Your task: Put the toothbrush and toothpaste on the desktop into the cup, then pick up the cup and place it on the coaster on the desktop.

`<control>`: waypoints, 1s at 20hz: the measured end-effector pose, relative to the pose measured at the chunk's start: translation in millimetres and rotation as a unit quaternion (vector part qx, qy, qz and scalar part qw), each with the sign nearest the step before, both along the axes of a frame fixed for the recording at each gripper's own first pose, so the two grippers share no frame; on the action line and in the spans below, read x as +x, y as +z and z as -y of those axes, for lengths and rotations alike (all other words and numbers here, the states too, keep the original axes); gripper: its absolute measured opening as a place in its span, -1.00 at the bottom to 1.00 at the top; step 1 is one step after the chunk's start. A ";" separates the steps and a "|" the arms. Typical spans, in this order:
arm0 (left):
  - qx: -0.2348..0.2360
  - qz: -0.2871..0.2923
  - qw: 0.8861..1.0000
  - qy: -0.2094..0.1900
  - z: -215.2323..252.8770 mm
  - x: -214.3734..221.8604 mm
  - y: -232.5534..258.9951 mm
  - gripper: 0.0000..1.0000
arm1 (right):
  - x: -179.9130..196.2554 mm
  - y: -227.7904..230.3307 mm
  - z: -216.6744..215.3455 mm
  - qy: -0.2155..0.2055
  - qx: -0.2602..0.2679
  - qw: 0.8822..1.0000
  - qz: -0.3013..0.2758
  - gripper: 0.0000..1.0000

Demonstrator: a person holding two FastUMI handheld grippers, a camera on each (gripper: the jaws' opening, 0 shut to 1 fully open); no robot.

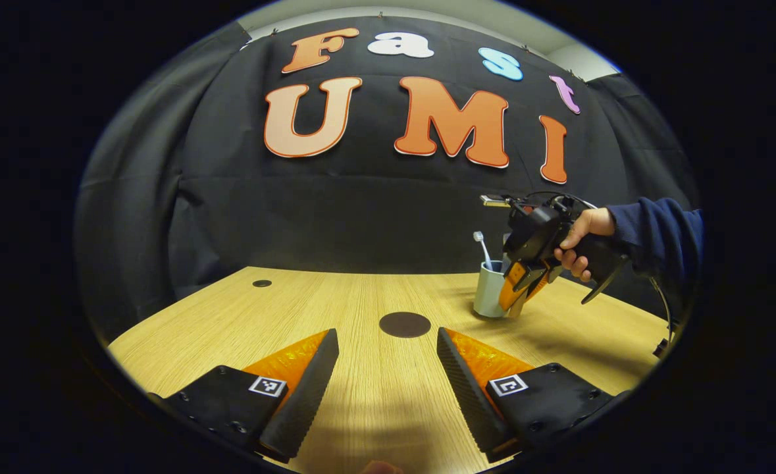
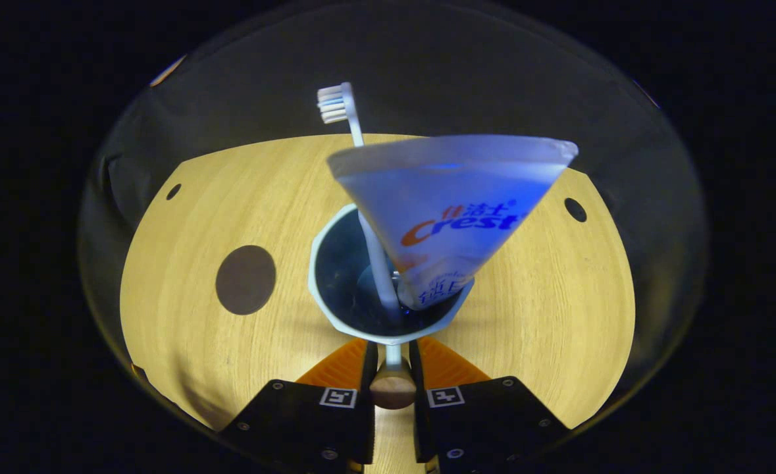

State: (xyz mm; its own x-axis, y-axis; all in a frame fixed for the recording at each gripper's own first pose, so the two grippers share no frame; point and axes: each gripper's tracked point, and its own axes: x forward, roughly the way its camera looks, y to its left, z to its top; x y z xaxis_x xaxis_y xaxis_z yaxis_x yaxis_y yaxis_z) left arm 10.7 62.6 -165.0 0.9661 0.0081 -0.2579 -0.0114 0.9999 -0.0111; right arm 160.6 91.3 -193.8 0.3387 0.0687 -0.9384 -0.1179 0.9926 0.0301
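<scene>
A pale cup [image 2: 325, 263] stands on the wooden desktop [image 2: 526, 316]. In it stand a white toothbrush [image 2: 345, 112], head up, and a blue-and-white toothpaste tube [image 2: 453, 210], leaning with its flat end up. My right gripper [image 2: 393, 347] is shut on the cup's near-side handle [image 2: 393, 385], which ends in a brown knob. In the left gripper view the cup [image 1: 488, 293] and toothbrush [image 1: 482, 247] sit at the right, with the right gripper [image 1: 518, 304] against the cup. A dark round coaster [image 1: 405, 324] lies just ahead of my open, empty left gripper [image 1: 386, 334].
The coaster [image 2: 245, 279] lies on the desktop left of the cup in the right gripper view. A hand [image 1: 578, 240] in a dark blue sleeve holds the right gripper. Small dark holes [image 2: 575, 209] dot the desktop's far corners. The black cloth wall stands behind the desk.
</scene>
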 end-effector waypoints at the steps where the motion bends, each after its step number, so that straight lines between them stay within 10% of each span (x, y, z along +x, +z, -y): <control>1: -0.001 -0.002 1.000 0.000 0.2 -0.1 -1.3 0.92 | 1.0 0.7 3.4 0.008 0.001 1.000 0.004 -0.52; 20: -0.004 -0.008 0.999 0.033 -34.6 -24.5 -10.9 0.92 | 8.3 -5.3 -0.4 0.103 0.036 0.994 0.020 -0.53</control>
